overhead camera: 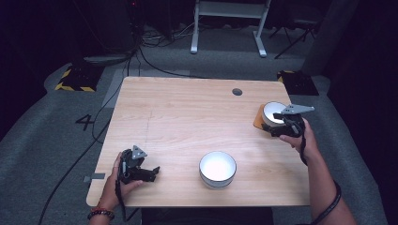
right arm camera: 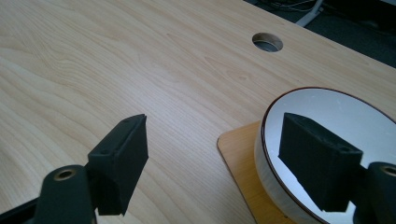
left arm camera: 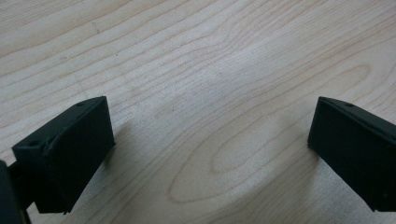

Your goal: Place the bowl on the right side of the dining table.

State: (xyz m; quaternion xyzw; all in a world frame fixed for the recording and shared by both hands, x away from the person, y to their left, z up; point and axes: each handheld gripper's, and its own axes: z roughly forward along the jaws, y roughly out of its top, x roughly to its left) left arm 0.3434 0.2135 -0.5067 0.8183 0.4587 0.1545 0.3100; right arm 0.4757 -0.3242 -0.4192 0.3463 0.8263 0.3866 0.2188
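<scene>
A white bowl stands at the table's front middle, apart from both grippers. A second white bowl with a dark rim sits on a thin wooden coaster near the right edge. My right gripper is open at this bowl, one jaw inside it and the other outside over the table, so the jaws straddle the near rim. My left gripper rests low at the front left, wide open over bare wood with nothing between its jaws.
The light wooden table has a round cable hole at its back right. Beyond it lie grey carpet, black cables, a white desk frame and yellow-black striped blocks.
</scene>
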